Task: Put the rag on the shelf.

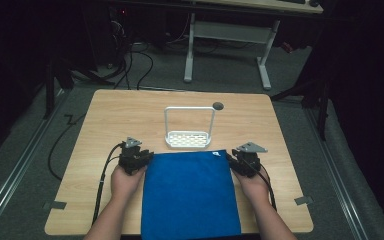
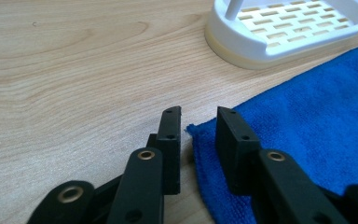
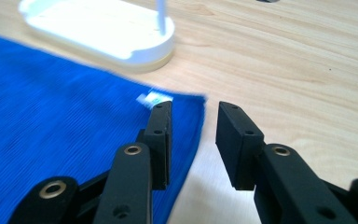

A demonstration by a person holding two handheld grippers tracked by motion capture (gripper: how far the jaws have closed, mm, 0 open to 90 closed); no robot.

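A blue cloth lies flat on the wooden table, hanging a little over the front edge. My left gripper sits at the cloth's far left corner, open, with that corner between its jaws. My right gripper sits at the far right corner, open; one jaw rests over the cloth and the other over bare wood. A small white label shows at that corner.
A white slotted tray with a tall wire handle stands just beyond the cloth's far edge, close to both grippers; its base is near in both gripper views. A dark round hole is in the table behind it.
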